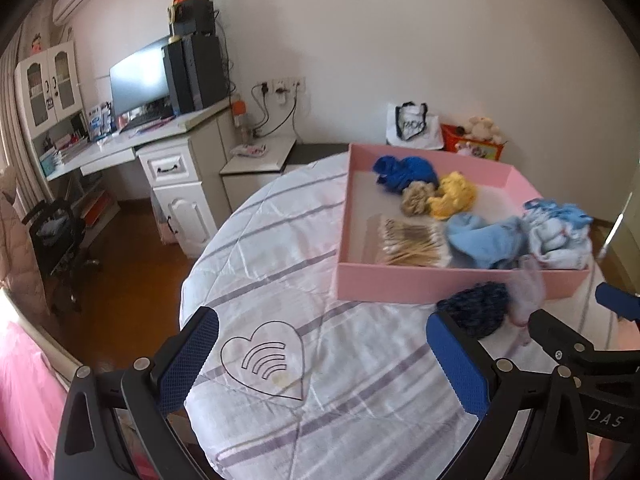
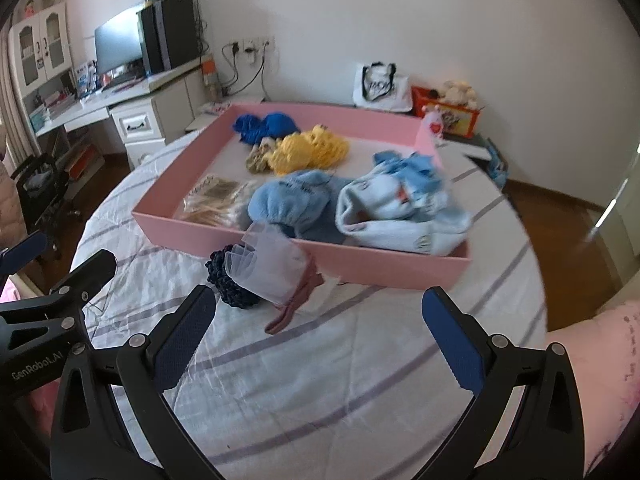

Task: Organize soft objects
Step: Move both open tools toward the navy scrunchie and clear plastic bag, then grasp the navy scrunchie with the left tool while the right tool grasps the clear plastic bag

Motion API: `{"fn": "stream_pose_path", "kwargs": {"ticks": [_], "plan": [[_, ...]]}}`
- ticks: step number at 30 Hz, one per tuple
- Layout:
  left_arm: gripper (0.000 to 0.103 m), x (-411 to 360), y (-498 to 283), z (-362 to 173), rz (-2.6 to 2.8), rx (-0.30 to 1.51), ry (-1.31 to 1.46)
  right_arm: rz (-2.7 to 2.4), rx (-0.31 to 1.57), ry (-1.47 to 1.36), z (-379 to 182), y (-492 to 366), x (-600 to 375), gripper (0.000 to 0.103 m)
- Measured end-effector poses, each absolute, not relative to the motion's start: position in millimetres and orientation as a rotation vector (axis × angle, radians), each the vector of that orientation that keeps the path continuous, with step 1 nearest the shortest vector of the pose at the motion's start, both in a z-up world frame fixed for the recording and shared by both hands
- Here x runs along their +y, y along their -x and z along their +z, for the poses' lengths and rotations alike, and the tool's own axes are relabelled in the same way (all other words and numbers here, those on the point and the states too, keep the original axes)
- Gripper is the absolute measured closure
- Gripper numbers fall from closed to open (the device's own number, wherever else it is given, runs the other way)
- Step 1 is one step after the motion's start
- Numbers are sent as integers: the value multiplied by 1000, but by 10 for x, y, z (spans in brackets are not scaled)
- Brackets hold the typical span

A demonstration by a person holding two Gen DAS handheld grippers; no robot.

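Note:
A pink tray (image 2: 400, 269) sits on the striped quilt and holds a royal-blue scrunchie (image 2: 265, 126), a yellow one (image 2: 308, 150), a beige one (image 2: 259, 159), a light-blue sock (image 2: 292, 200), a pale blue-and-white sock bundle (image 2: 400, 210) and a bag of cotton swabs (image 2: 216, 200). Against the tray's near wall, outside it, lie a dark navy scrunchie (image 2: 232, 284) and a sheer tulle bow with a pink ribbon (image 2: 272, 272). My right gripper (image 2: 320, 330) is open just short of the bow. Left of it, my left gripper (image 1: 324, 356) is open over bare quilt, the navy scrunchie (image 1: 476, 312) beside its right finger.
The round quilt (image 1: 320, 248) drops off to wooden floor (image 1: 132, 264) at left and far right. A white desk with a monitor (image 1: 140, 76), a low bedside cabinet (image 1: 260, 160) and an office chair (image 1: 56, 236) stand left. A tote bag (image 2: 380, 84) and toy box (image 2: 452, 114) sit behind the tray.

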State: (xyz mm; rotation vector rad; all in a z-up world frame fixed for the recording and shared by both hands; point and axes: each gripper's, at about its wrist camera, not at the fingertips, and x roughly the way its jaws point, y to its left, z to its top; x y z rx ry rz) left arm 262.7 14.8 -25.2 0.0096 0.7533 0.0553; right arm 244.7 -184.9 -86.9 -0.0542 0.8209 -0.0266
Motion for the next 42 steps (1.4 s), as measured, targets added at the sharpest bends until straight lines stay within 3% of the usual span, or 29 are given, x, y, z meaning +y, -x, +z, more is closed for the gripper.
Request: {"fn": "stream_pose_path", "kwargs": {"ticks": [8, 10, 12, 15, 37, 42], "plan": [[0, 318, -2906, -535, 77, 820, 2, -14, 902, -1, -1101, -2723, -1857, 8], [0, 342, -2957, -588, 79, 834, 4, -5, 917, -22, -1138, -2768, -1881, 18], [0, 354, -2990, -614, 78, 842, 5, 12, 924, -44, -1154, -2798, -1909, 34], [0, 345, -3011, -630, 71, 844, 2, 40, 924, -70, -1148, -2801, -1951, 46], [0, -182, -3100, -654, -70, 861, -50, 9, 933, -189, -1110, -2478, -2621, 44], [0, -234, -3101, -655, -87, 861, -48, 32, 971, -153, -1210, -2441, -2642, 33]]}}
